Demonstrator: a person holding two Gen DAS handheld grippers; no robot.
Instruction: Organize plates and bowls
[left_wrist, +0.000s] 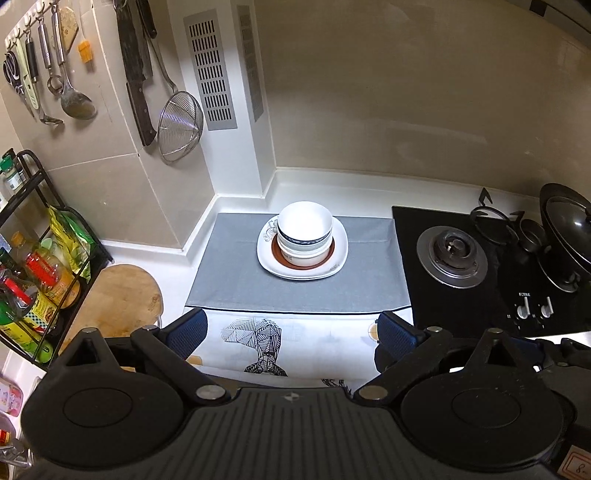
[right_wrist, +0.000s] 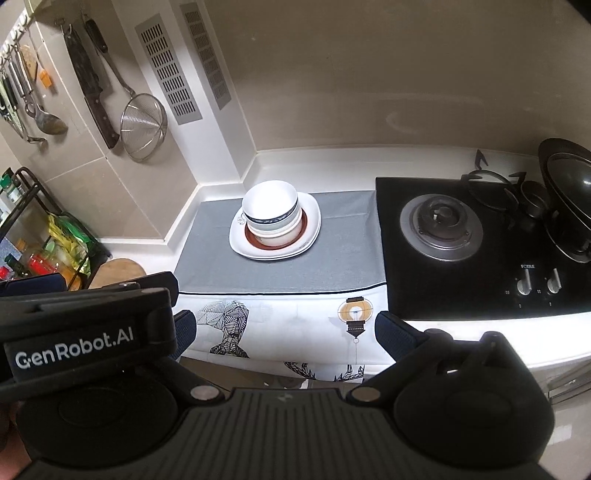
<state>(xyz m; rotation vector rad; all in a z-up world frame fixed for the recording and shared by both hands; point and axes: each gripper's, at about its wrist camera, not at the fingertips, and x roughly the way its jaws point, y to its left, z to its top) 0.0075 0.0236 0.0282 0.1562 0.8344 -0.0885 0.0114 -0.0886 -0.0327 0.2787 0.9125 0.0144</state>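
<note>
- My left gripper (left_wrist: 291, 334) hung over the front edge of the counter, its fingers (left_wrist: 192, 326) spread wide with nothing between them.
- My right gripper (right_wrist: 282, 332) sat just beside it at the same edge, also spread wide and holding nothing; the left tool's body crossed the lower left of the right wrist view.
- The bowls (left_wrist: 305, 232) stood nested in one stack, a white one on top and a blue-banded one under it.
- That stack rested on a brown-rimmed plate (left_wrist: 330, 255), which lay on larger white plates (left_wrist: 341, 242).
- The whole pile sat on the grey cloth (left_wrist: 229, 273), toward its back edge, well apart from both grippers.
- A black stove (left_wrist: 454, 254) lay just right of the cloth, with a lidded wok (left_wrist: 569, 225) on its far burner.
- A strainer (left_wrist: 180, 127), a knife (left_wrist: 135, 74) and a ladle (left_wrist: 75, 103) hung on the left wall.
- A round wooden board (left_wrist: 122, 299) lay beside a black rack (left_wrist: 33, 221) of bottles at the left.
</note>
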